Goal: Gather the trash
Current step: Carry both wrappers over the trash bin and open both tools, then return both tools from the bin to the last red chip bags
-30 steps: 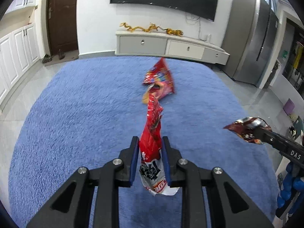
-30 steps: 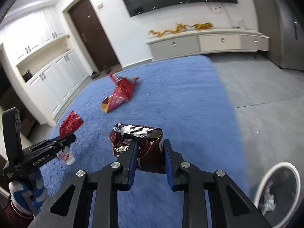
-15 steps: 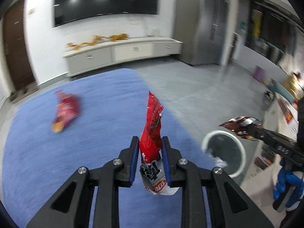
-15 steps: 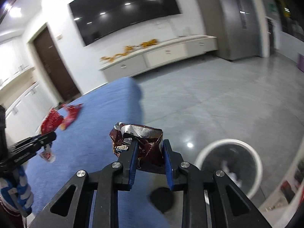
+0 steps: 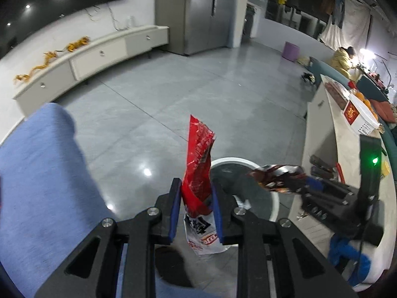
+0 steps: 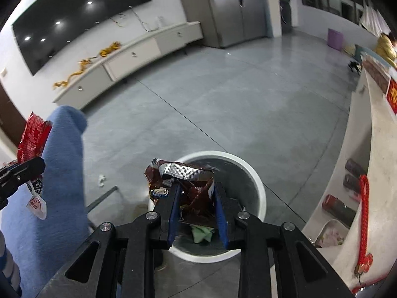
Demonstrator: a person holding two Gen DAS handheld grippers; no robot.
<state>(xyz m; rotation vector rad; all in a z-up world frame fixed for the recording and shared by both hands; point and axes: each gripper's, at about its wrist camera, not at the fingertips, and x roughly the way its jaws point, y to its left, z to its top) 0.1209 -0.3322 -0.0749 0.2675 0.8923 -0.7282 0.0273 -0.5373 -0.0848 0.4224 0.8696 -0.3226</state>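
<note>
My left gripper [image 5: 195, 200] is shut on a red and white snack wrapper [image 5: 198, 171] that stands up between its fingers, just short of the white round trash bin [image 5: 274, 213]. My right gripper [image 6: 196, 200] is shut on a crumpled dark brown foil wrapper [image 6: 184, 181] and holds it right above the bin [image 6: 258, 181], which holds some trash. The right gripper and its brown wrapper [image 5: 275, 178] show at the right of the left wrist view. The left gripper and red wrapper [image 6: 32, 136] show at the left edge of the right wrist view.
A blue rug [image 5: 42, 173] lies on the left over grey tiles. A beige counter [image 6: 372, 164] with shelves stands close to the right of the bin. A small white scrap [image 6: 101, 180] lies on the floor. A long TV cabinet [image 6: 129, 57] and a fridge [image 5: 198, 12] stand far back.
Both grippers swung right off the rug and came up to the bin. The right gripper now hangs over the bin. Both keep their wrappers.
</note>
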